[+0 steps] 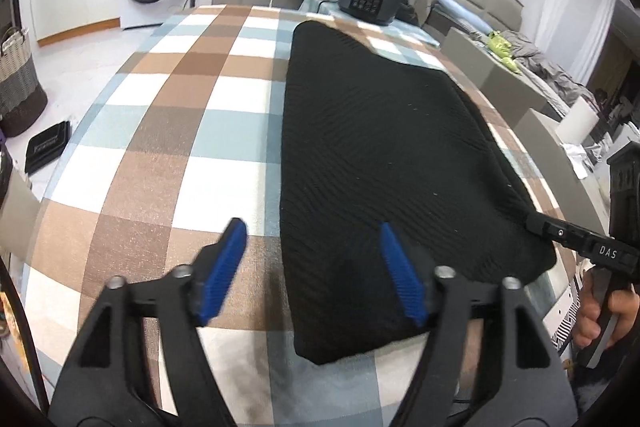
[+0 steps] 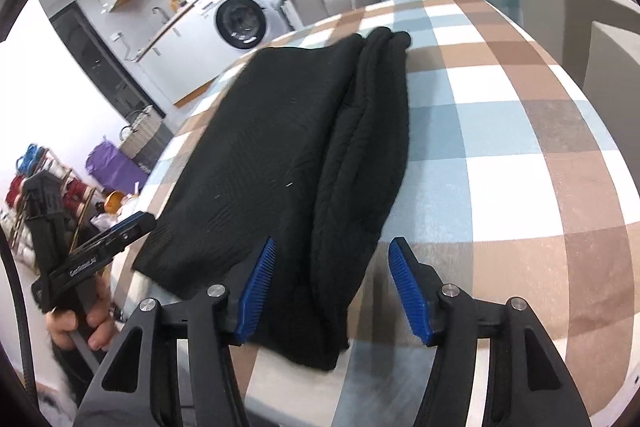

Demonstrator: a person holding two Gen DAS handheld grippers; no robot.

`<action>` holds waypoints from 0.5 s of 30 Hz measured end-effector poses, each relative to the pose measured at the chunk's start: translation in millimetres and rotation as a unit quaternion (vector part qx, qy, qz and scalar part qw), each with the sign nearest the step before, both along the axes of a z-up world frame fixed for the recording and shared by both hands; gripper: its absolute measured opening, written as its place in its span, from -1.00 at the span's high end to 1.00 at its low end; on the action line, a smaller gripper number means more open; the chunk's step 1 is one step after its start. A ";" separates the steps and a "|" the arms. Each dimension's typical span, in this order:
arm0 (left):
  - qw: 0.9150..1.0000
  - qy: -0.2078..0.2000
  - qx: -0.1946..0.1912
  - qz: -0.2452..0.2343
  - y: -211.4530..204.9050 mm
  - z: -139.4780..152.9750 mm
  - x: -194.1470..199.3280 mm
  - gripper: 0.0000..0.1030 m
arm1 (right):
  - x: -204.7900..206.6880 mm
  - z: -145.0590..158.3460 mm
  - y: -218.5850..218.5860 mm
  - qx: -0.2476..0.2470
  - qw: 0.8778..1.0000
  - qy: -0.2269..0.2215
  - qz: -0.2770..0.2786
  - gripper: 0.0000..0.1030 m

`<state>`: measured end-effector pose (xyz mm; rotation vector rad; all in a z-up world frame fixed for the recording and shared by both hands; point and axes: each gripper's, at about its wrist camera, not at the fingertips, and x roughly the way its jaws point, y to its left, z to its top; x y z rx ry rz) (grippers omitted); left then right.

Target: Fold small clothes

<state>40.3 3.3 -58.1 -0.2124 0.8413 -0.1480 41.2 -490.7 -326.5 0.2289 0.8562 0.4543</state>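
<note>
My left gripper (image 1: 312, 239) stands with its jaws apart and nothing pinched: 1 blue pad hangs over the bare checked cloth (image 1: 180, 131), the other over the near left edge of the black knit garment (image 1: 380, 131). My right gripper (image 2: 332, 259) is spread too, its jaws straddling the garment's right side without pressing on it. The garment lies folded lengthwise into a long strip down the middle of the table, and from the right view I can see the turned-in layers (image 2: 368, 131) stacked as thick rolls along its right edge.

What worries me is those rolled layers. They look loose and rounded, not pressed flat, so if I grab only the top layer at the near end for the next fold, I judge the lower ones could slide out and the strip would splay open.

My 2 grips also sit at uneven spots: the left one is half off the fabric. If I close there I may catch just the hem, or the tablecloth with it, and drag the checked cloth up.

Lifting 1 corner ahead of the other would skew the fold, and the knit looks heavy enough to sag between my grips
</note>
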 end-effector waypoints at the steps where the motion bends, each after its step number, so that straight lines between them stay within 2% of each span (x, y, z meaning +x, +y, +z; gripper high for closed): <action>1: 1.000 -0.002 0.000 -0.007 -1.7 0.3 -3.3 -0.39 | -4.5 1.6 -0.6 0.004 1.000 -0.008 0.004 -0.17; 5: 0.999 -0.006 0.004 -0.031 -11.6 0.2 -14.3 -0.41 | -18.3 2.5 4.1 0.042 0.998 -0.019 0.036 -0.05; 8: 0.999 -0.011 0.008 -0.049 -19.6 -1.6 -22.0 -0.54 | -19.1 -3.7 12.7 0.021 0.999 -0.021 0.031 0.22; 9: 0.998 -0.008 0.010 -0.058 -22.7 -2.6 -23.0 -0.54 | -18.3 -5.5 13.8 0.020 0.999 -0.023 0.031 0.26; 11: 0.997 -0.007 0.016 -0.070 -28.7 -3.3 -25.2 -0.54 | -14.2 -7.9 13.0 0.029 0.999 -0.019 0.030 0.46; 13: 0.997 -0.009 0.016 -0.070 -30.1 -3.5 -26.3 -0.55 | -10.0 -7.1 14.3 0.015 0.999 -0.015 0.025 0.69; 15: 0.997 -0.008 0.015 -0.069 -30.9 -5.3 -26.5 -0.56 | -19.1 6.3 18.0 0.009 0.998 -0.048 0.032 0.75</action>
